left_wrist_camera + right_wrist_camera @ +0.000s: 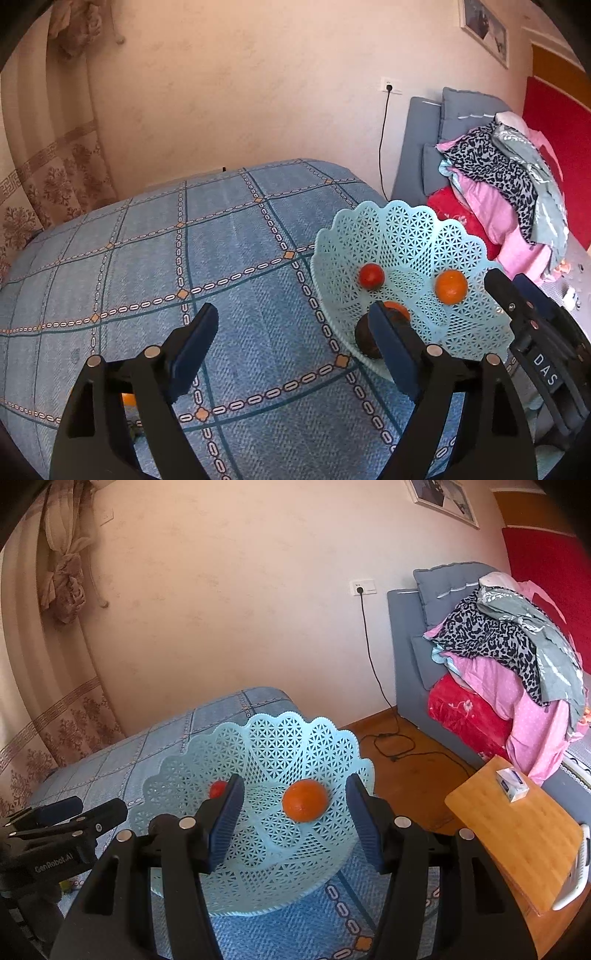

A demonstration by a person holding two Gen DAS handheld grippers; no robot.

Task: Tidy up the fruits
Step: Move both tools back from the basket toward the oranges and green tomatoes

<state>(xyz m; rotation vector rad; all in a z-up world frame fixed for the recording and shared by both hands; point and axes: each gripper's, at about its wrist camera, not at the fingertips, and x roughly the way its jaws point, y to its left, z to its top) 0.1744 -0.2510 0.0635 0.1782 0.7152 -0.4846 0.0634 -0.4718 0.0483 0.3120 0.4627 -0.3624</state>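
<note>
My left tongs [291, 343] stand wide with nothing between the pads, hovering over the blue checked cloth that covers the surface [155, 266]; their right-hand finger [391, 347] hangs over the near rim of the pale blue perforated plastic basket with a scalloped edge [417, 236]. The basket sits toward the right edge of the surface, close to its far right corner. In it lie a small red round fruit [371, 276] on the far left side, a bright orange round fruit [451, 287] on the right, and, at the near rim, a dark brown round fruit [364, 338] with another orange piece [399, 309] just behind it, both partly hidden by my left finger, so I cannot tell whether they touch it. My right tongs [295, 819] are half open and hold nothing: they reach over the basket's near side, and the bright orange fruit shows between the two blue pads, lying on the basket floor apart from both. A sliver of something orange [127, 398] peeks out under my left tongs near the surface's near left edge; I cannot tell what it is. Past the right edge stands a light bamboo board [517, 834] carrying a small white packet [511, 780]. Beyond it a grey sofa [410, 642] is heaped with pink, red and leopard-print bedding [495, 672].
</note>
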